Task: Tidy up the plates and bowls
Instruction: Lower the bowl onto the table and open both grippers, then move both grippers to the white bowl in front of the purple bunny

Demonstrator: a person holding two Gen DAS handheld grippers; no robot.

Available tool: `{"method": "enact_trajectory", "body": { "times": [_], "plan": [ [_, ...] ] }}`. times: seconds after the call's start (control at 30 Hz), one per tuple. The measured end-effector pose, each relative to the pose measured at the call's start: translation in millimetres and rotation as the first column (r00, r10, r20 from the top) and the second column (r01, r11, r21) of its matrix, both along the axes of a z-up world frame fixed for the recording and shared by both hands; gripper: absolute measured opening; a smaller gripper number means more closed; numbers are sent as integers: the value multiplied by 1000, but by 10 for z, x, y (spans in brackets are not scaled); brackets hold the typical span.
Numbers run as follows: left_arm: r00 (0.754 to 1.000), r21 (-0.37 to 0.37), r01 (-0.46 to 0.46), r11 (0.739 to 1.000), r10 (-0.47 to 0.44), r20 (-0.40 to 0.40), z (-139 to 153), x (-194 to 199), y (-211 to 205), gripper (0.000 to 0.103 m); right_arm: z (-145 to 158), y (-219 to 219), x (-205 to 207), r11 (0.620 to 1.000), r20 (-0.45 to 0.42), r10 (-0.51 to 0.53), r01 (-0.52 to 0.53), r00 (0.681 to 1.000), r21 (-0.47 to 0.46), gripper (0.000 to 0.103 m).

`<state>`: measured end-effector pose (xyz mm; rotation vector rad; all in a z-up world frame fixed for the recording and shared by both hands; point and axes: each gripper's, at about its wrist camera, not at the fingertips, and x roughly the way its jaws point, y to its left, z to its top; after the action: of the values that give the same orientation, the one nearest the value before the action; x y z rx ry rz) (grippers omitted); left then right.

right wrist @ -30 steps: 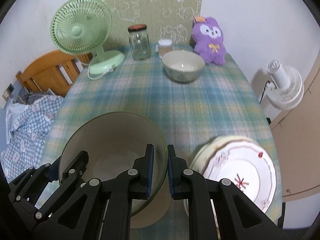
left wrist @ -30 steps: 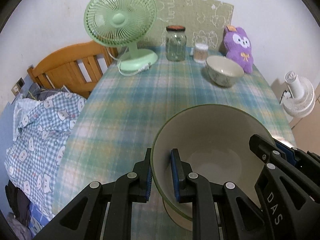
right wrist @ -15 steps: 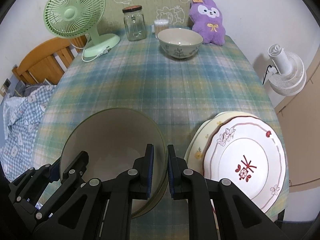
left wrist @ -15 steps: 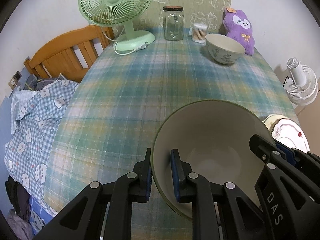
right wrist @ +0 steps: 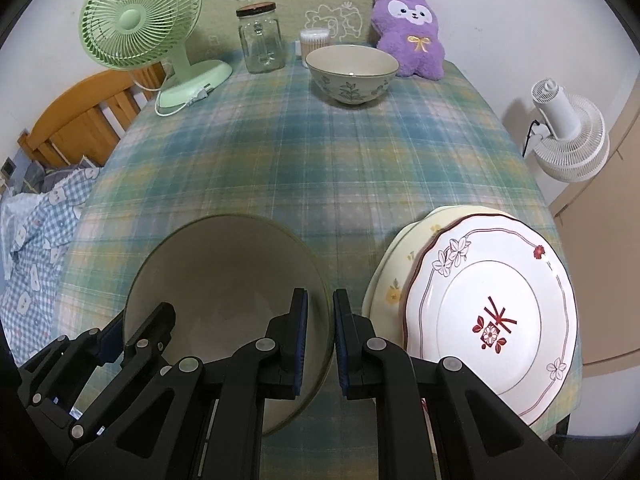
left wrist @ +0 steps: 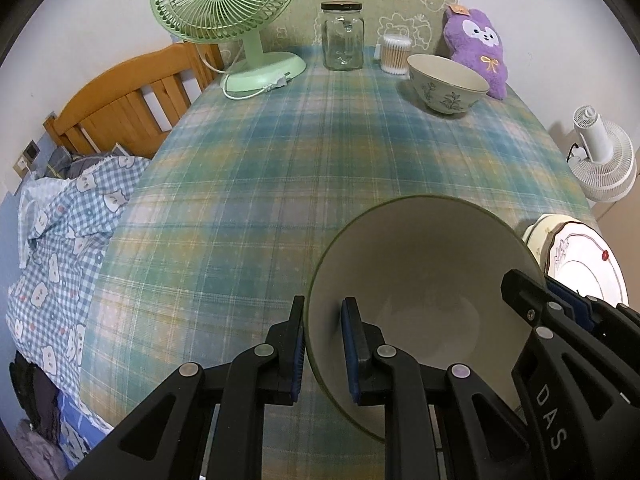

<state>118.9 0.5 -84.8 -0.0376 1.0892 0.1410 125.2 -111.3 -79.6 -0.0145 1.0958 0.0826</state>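
Observation:
A large cream bowl with a green rim (left wrist: 424, 280) (right wrist: 224, 276) is held above the near part of the plaid table. My left gripper (left wrist: 323, 350) is shut on its left rim. My right gripper (right wrist: 320, 342) is shut on its right rim, and shows in the left wrist view (left wrist: 560, 312). A smaller leaf-patterned bowl (left wrist: 447, 85) (right wrist: 352, 74) stands at the far end of the table. Two stacked plates (right wrist: 492, 316) (left wrist: 580, 260) lie at the near right, a white one with red flowers on a cream one.
At the far end stand a green desk fan (left wrist: 228, 20) (right wrist: 140, 28), a glass jar (left wrist: 342, 36) (right wrist: 260, 40), a cotton-swab tub (left wrist: 394, 53) and a purple plush (right wrist: 410, 32). A wooden chair (left wrist: 120, 108) is on the left, a white fan (right wrist: 568, 136) on the right.
Both grippers have lifted the large bowl and drawn it back toward the near edge. The stacked plates have come into fuller view on the right.

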Motion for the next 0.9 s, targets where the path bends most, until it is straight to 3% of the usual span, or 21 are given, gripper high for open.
{"method": "enact_trajectory", "body": {
  "times": [0.1, 0.27, 0.33, 0.4, 0.43, 0.63, 0.73, 0.9],
  "plan": [
    [1000, -3, -3, 1000, 3, -3, -8, -5, -10, 16, 7, 19, 0, 1000, -1, 6, -6, 1000, -4, 16],
    [1000, 7, 0, 1000, 0, -5, 61, -4, -21, 36, 80, 4, -19, 999, 12, 30, -30, 999, 29, 20],
    [1000, 1, 6, 1000, -6, -12, 110, 5, -28, 40, 137, -9, -21, 999, 22, 28, -29, 999, 37, 42],
    [1000, -1, 11, 1000, -11, -4, 187, 2, -34, 47, 226, -37, -42, 998, 40, 21, -24, 999, 59, 59],
    [1000, 5, 7, 1000, -7, 4, 241, -1, -43, 56, 266, -47, -52, 998, 52, 16, -20, 999, 65, 61],
    [999, 21, -4, 1000, 3, 44, 537, -11, -76, 77, 561, -86, -63, 995, 84, 29, -37, 996, 97, 66],
    [997, 12, 5, 1000, -6, 78, 692, -5, -76, 82, 739, -99, -62, 995, 122, 32, -44, 992, 94, 76],
    [989, 8, 42, 999, -43, 139, 939, 75, -83, 87, 1032, -100, -15, 998, 166, 21, -32, 986, 63, 83]
  ]
}}
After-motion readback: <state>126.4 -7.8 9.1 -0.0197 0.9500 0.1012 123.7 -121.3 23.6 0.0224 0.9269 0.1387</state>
